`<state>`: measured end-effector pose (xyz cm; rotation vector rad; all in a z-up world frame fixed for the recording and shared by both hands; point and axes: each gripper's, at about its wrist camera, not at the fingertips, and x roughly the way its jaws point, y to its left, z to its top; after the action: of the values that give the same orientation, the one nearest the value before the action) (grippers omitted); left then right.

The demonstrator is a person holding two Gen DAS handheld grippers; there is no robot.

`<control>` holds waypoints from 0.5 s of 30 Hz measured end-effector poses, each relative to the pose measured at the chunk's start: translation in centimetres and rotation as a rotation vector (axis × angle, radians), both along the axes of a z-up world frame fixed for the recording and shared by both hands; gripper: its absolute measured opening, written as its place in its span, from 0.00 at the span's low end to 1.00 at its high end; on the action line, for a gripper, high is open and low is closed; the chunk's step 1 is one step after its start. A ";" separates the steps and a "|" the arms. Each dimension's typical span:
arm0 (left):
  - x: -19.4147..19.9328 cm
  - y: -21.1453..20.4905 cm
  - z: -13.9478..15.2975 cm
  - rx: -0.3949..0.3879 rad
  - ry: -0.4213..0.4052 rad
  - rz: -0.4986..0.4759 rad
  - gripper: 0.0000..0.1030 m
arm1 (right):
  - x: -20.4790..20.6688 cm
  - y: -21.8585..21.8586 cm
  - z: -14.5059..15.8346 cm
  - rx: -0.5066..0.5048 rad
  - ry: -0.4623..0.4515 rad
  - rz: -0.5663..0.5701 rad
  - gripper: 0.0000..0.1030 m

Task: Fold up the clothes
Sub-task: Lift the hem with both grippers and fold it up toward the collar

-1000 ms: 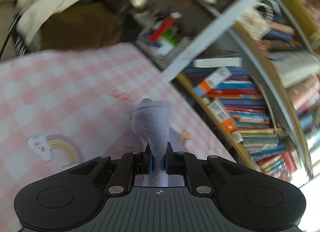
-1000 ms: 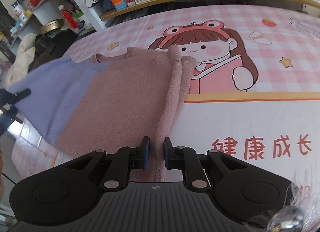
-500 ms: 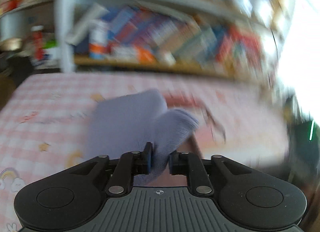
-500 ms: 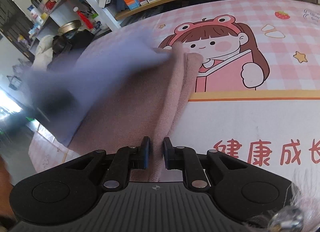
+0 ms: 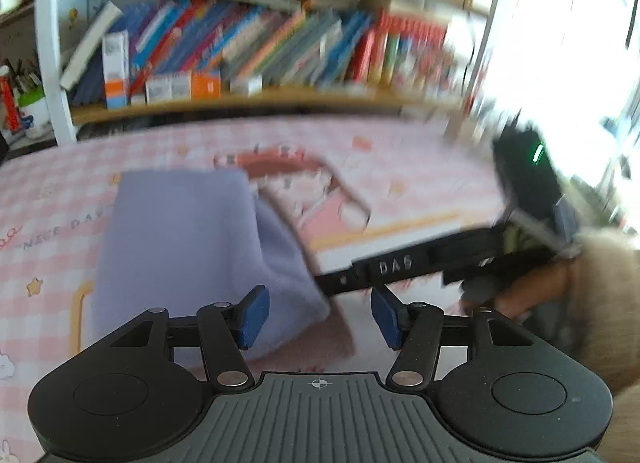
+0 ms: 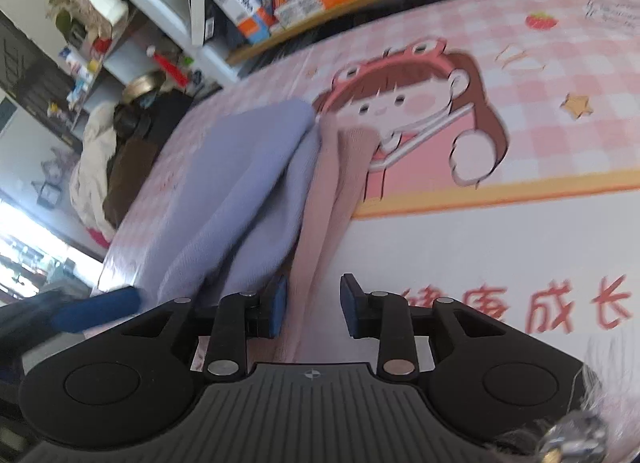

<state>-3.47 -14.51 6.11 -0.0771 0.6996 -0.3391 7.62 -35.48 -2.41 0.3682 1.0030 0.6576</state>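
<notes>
Opening over the cloth, the left gripper (image 5: 319, 317) has its blue pads spread wide, and nothing is pinched between them; the lavender half of the garment (image 5: 188, 247) lies just ahead and to the left of the gap, its near corner drooping toward the left pad. The right gripper (image 6: 313, 305) is opening too, its jaws parted by a narrower gap, and the dusty pink edge of the same garment (image 6: 320, 223) runs loosely down between the pads without either one pressing it.

The garment lies folded on the pink checked sheet (image 6: 560, 47), the lavender layer laid over the pink one, with its long axis running away from both grippers toward the bookshelf (image 5: 256, 43). In the left wrist view the right gripper's black body crosses in from the right, held by a hand (image 5: 532, 291) in a fuzzy sleeve, its tip touching or nearly touching the garment's right edge. In the right wrist view one blue pad (image 6: 96, 309) of the left gripper shows at the near left corner of the cloth.

The fold looks just laid down and let go. The next fold probably goes across the long axis, and both grippers sit at the near short end, the left nearer the lavender corner, the right nearer the pink edge.
</notes>
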 end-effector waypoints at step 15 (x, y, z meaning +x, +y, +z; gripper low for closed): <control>3.5 5.7 -6.5 -0.062 0.179 0.061 0.22 | 0.1 3.7 1.7 0.143 0.035 0.024 0.34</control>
<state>0.04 -8.77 -0.39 -0.1892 0.8620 -0.2975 7.75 -31.81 -0.73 0.4951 0.9980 0.7491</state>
